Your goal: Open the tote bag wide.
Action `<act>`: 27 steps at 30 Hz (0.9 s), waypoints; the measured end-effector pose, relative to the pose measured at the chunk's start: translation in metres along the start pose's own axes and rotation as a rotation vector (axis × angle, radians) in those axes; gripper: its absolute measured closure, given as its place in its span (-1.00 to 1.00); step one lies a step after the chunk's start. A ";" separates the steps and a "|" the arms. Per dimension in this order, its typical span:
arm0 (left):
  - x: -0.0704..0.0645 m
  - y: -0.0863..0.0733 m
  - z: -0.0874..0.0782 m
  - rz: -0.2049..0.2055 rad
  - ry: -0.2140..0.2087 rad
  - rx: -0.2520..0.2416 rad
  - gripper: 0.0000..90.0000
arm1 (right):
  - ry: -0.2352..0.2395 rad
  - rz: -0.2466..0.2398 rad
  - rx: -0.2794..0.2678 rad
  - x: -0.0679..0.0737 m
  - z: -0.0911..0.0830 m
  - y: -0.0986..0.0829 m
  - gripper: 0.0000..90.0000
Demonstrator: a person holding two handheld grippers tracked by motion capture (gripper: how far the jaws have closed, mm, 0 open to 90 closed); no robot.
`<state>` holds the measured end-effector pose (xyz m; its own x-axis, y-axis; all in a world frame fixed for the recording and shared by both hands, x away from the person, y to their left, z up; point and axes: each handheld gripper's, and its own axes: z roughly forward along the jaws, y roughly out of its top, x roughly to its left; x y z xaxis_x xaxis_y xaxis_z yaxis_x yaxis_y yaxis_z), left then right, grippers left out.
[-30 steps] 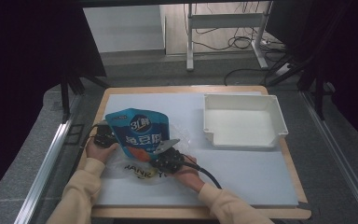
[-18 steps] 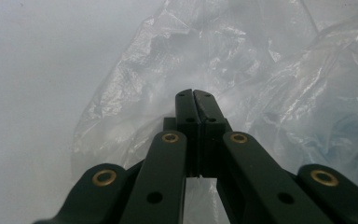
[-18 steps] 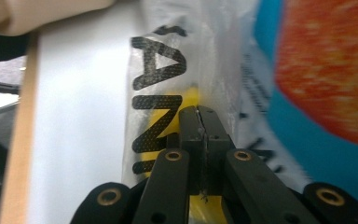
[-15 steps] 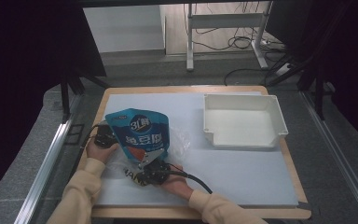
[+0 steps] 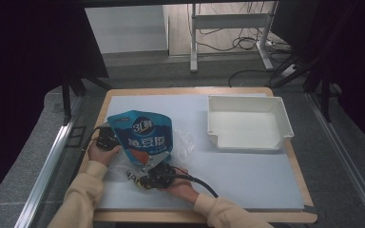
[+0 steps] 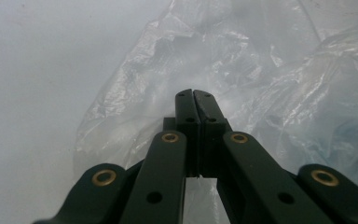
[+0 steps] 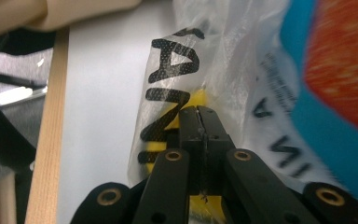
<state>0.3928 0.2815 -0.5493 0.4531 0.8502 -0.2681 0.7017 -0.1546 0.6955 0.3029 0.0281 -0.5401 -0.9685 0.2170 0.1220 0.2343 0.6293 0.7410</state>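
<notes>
A blue printed pouch [image 5: 142, 135] lies at the table's left on a crumpled clear plastic bag [image 5: 183, 142]. My left gripper [image 5: 117, 145] is at the pouch's left edge. In the left gripper view its jaws meet at the tips [image 6: 193, 93], shut on the clear film [image 6: 270, 70]. My right gripper [image 5: 141, 179] sits at the pouch's near edge, pointing left. In the right gripper view it [image 7: 198, 109] is shut on the bag's edge [image 7: 223, 56], which carries black letters and a yellow patch. The blue pouch [image 7: 335, 140] lies to the right of the jaws.
An empty white tray [image 5: 245, 98] stands at the back right of the pale mat [image 5: 247, 175]. The table's wooden border [image 5: 190, 216] runs just behind my right hand. Dark frame posts and cables stand beyond the far edge.
My right gripper has slid left and nearer to the table's front edge along the bag's lower edge. The left gripper has stayed where it was.
</notes>
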 end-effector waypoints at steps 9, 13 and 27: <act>-0.001 0.001 -0.002 0.000 -0.011 -0.011 1.00 | 0.014 0.007 -0.180 -0.011 -0.073 0.007 0.98; -0.001 0.000 -0.002 0.002 -0.008 -0.008 1.00 | -0.039 0.029 -0.246 -0.016 -0.117 0.002 0.98; -0.001 0.000 -0.001 0.008 0.000 -0.003 1.00 | -0.349 0.243 -0.182 -0.077 -0.100 -0.011 0.98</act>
<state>0.3918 0.2815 -0.5484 0.4589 0.8488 -0.2624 0.6962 -0.1600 0.6998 0.3664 -0.0701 -0.4911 -0.7939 0.5997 0.1004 0.4026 0.3947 0.8259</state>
